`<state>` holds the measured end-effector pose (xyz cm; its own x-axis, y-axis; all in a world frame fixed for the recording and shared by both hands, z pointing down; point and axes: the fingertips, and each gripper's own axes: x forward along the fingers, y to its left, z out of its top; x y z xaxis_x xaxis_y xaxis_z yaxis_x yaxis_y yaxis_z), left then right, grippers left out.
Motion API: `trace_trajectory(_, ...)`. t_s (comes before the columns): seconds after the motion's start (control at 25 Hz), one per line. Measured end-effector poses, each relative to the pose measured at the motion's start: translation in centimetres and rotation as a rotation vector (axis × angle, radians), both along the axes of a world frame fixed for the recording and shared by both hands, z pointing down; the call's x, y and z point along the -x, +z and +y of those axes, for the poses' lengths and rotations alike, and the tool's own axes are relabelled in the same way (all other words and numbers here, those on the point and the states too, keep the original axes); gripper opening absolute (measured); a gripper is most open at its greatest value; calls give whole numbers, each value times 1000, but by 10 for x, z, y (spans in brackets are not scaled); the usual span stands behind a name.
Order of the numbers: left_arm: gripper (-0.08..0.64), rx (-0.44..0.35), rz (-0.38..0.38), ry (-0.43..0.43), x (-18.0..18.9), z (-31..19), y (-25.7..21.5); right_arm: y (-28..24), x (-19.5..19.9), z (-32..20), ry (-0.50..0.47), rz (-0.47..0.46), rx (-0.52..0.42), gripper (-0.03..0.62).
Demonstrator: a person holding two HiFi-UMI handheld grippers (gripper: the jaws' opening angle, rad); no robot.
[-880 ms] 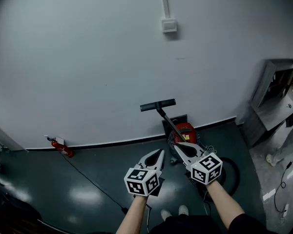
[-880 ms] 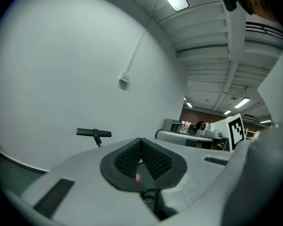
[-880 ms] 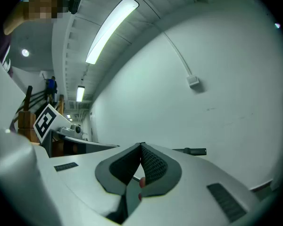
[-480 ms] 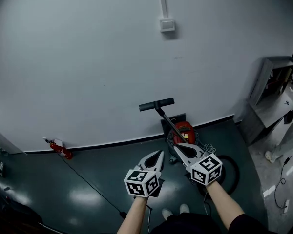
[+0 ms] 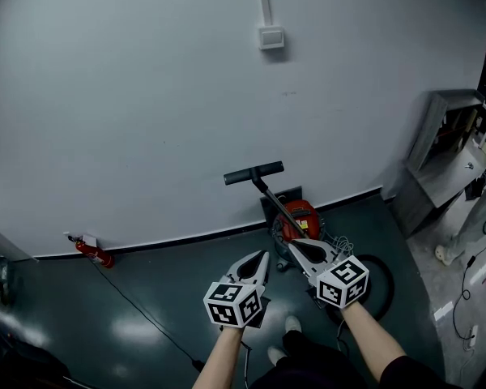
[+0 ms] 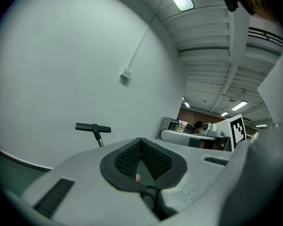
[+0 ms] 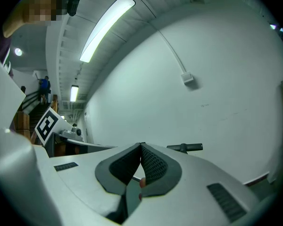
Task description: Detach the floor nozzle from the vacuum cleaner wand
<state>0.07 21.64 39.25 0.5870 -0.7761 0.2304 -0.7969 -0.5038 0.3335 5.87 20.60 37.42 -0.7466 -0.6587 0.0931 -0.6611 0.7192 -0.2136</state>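
The vacuum cleaner's red body (image 5: 301, 217) stands on the floor against the grey wall. Its wand (image 5: 272, 199) slants up and left from it, with the black floor nozzle (image 5: 253, 173) as a crossbar at the top. Both grippers hover side by side in front of me, short of the vacuum and touching nothing. The left gripper (image 5: 263, 255) is shut and empty, and so is the right gripper (image 5: 292, 245), whose tip lies just below the red body. The nozzle (image 6: 93, 128) shows far off beyond the left gripper (image 6: 141, 139), and again as the nozzle (image 7: 185, 147) beyond the right gripper (image 7: 141, 145).
A red fire extinguisher (image 5: 93, 254) lies by the wall at left, with a thin cable running across the dark floor. A black hose coil (image 5: 382, 286) sits right of the vacuum. A grey cabinet (image 5: 441, 156) stands at right. My shoes (image 5: 292, 324) show below.
One foot has stepped forward and the view has shifted slightly, so the vacuum sits a little further left. Both grippers stay shut in the same pose.
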Motion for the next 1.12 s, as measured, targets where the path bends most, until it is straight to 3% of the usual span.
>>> trace_trajectory(0.76,5,68,-1,-43,6,-135,31,40,-2,-138,-35,2,73,18)
trace_trajectory(1.12,5,89,2,-73,8,-177,42,52,-3,-179,-57,2,99,18)
